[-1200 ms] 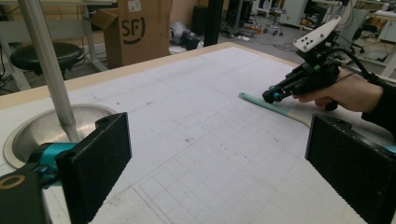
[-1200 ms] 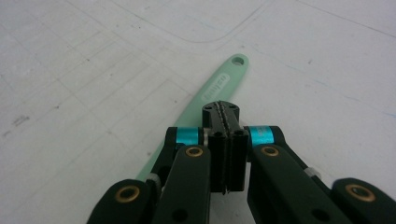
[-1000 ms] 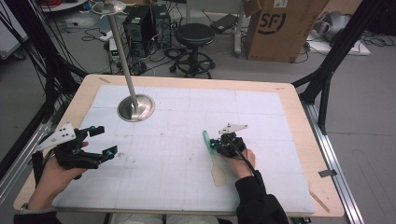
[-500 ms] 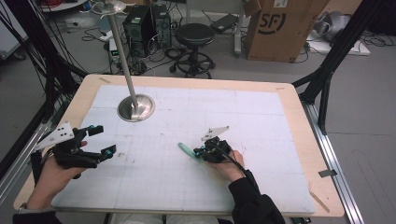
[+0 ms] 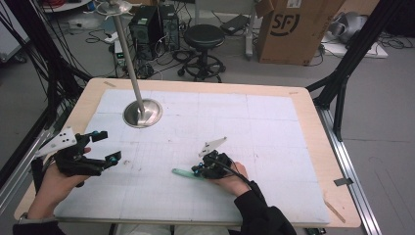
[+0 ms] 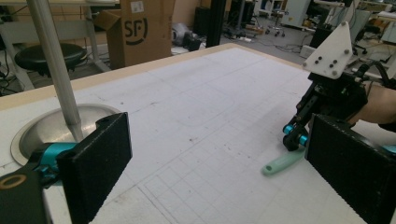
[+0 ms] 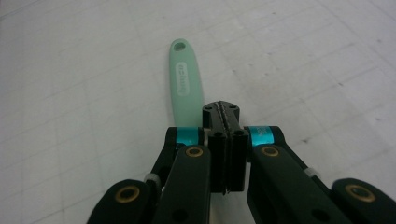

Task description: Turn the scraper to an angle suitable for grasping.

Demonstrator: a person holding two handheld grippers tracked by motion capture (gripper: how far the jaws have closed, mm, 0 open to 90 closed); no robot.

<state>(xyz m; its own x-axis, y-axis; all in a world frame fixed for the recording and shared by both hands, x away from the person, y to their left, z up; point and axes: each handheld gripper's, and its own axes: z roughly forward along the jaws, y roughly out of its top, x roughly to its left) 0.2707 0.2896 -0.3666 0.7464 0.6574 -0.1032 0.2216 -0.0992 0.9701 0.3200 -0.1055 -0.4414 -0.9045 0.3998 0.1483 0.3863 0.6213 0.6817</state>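
The right gripper (image 5: 200,170) sits low on the white mat (image 5: 274,127), near the front middle of the table (image 5: 313,147). Its two black jaws are pressed tight together, and a mint green handle (image 7: 184,88) sticks out from under them, flat on the mat. It looks like a small spatula or brush, but the far end is hidden, so I cannot say which. I cannot tell for sure if the jaws pinch it or just sit on top of it.

The left gripper (image 5: 105,147) hangs over the left side of the mat, well apart from the green thing. Its jaws are spread wide and hold nothing. A shiny metal stand (image 5: 142,111) with a tall pole is at the back left.

I think the job is to move the green handle. To do it well, the hand should keep the squeeze firm, lift slowly and straight, and watch that the long end does not droop or swing. The left gripper should wait out of the way.
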